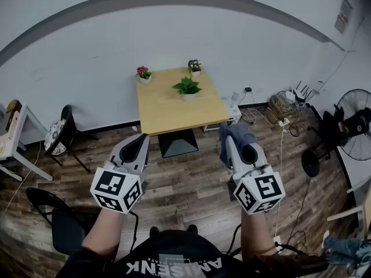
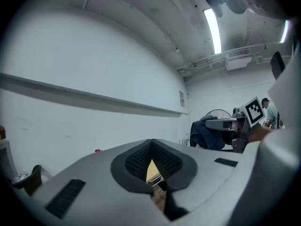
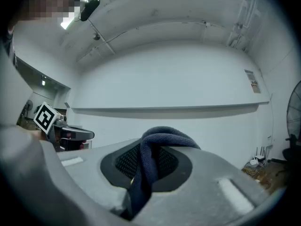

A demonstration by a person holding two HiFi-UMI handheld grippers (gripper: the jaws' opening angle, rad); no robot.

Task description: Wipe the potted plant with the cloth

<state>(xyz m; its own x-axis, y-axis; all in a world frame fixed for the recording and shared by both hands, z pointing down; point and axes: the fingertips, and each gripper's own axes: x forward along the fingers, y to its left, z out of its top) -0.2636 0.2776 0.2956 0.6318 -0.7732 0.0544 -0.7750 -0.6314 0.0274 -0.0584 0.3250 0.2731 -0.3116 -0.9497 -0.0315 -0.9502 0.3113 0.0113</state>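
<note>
status: approach stage, wiping not yet begun.

right gripper (image 1: 227, 142): clenched on a dark blue cloth (image 1: 239, 133). in the right gripper view the cloth (image 3: 155, 147) is pinched between the pads, loops up over the jaws and hangs below them. the grip looks secure.

left gripper (image 1: 141, 142): clenched with nothing in it. its own view shows the pads closed on each other, with only a sliver of table visible through the gap beneath.

task item: three potted plants stand on a square wooden table (image 1: 174, 112) against the far wall, well apart from both grippers. a leafy green plant (image 1: 187, 88) sits nearest the table's middle. a pink-flowered one (image 1: 143, 73) and a smaller one (image 1: 195, 66) occupy the rear corners. the green plant is the likely target, though this cannot be confirmed.

judgement: the cloth is in hand and the plant is out of reach. the next move calls for closing on the table across the wood floor, then bringing the hanging cloth onto the leaves with light pressure. the left gripper would need to open if the pot is to be steadied.
</note>
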